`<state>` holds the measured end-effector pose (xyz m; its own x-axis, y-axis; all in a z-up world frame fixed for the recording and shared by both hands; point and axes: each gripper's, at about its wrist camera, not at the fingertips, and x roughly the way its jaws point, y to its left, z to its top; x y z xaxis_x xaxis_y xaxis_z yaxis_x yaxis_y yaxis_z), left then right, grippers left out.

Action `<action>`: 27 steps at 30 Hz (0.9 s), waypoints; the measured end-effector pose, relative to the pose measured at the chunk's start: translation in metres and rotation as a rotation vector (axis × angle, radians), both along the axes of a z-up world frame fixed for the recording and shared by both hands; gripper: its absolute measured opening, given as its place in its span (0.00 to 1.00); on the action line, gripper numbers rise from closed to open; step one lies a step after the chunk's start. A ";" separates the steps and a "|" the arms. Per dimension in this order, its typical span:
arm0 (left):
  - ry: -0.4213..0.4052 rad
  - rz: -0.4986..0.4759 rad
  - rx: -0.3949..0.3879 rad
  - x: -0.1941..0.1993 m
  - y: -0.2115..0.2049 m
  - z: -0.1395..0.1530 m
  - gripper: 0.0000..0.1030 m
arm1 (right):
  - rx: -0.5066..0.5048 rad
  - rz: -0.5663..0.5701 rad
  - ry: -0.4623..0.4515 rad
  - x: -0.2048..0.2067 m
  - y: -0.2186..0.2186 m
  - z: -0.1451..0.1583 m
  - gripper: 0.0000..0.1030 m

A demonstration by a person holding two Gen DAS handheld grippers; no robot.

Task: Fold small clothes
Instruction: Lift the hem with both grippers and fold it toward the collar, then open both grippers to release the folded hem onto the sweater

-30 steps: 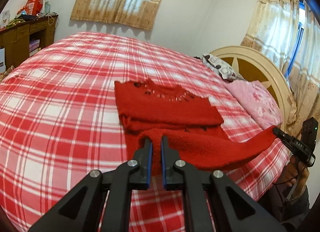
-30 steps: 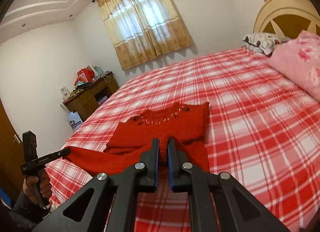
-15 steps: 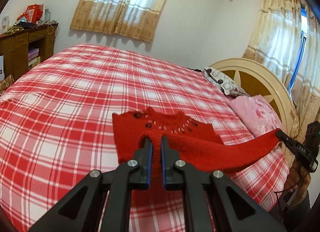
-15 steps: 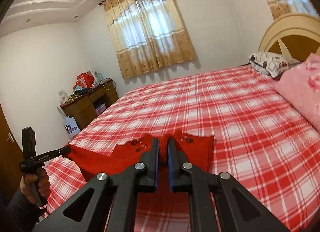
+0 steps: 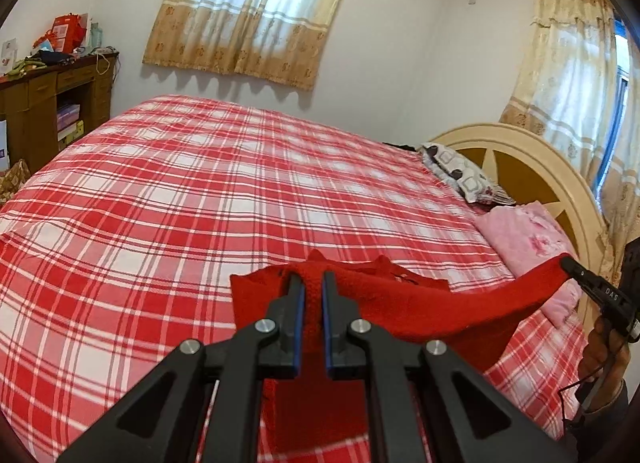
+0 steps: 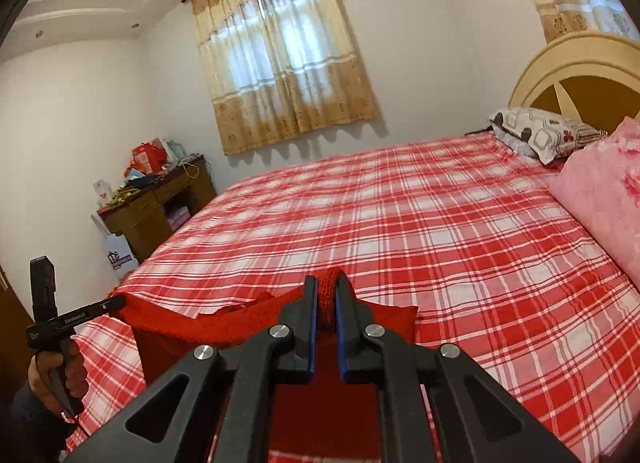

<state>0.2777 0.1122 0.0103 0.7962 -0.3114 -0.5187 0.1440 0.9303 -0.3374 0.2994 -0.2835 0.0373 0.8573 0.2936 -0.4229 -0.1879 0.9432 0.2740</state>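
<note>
A small red knitted sweater (image 5: pixel 420 307) is held up over the near edge of the red plaid bed (image 5: pixel 200 199). My left gripper (image 5: pixel 313 283) is shut on one corner of its edge. My right gripper (image 6: pixel 326 287) is shut on the other corner; it also shows at the right of the left wrist view (image 5: pixel 568 263). The red edge (image 6: pixel 192 319) stretches taut between the two grippers, and the rest of the sweater hangs below them. The left gripper shows at the left of the right wrist view (image 6: pixel 118 301).
A pink pillow (image 5: pixel 528 235) and a patterned pillow (image 5: pixel 460 175) lie by the cream headboard (image 5: pixel 532 159). A cluttered wooden desk (image 5: pixel 48 103) stands left of the bed. Curtained windows are on the far walls.
Both grippers have lifted the sweater's held edge up and carried it forward over the folded body, which is now almost hidden behind the raised cloth.
</note>
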 end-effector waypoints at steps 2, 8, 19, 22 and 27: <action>0.022 0.002 -0.001 0.012 0.001 -0.009 0.08 | -0.004 -0.005 0.021 0.014 0.001 -0.007 0.07; 0.107 0.004 0.024 0.049 -0.005 -0.043 0.08 | -0.027 -0.022 0.111 0.064 0.003 -0.045 0.07; 0.239 -0.001 0.086 0.105 -0.016 -0.100 0.08 | -0.044 -0.077 0.295 0.136 -0.004 -0.128 0.07; 0.253 0.007 0.099 0.114 -0.017 -0.107 0.09 | -0.042 -0.068 0.302 0.150 -0.005 -0.133 0.08; 0.247 0.096 0.127 0.121 -0.008 -0.106 0.23 | -0.128 -0.108 0.257 0.153 0.003 -0.123 0.49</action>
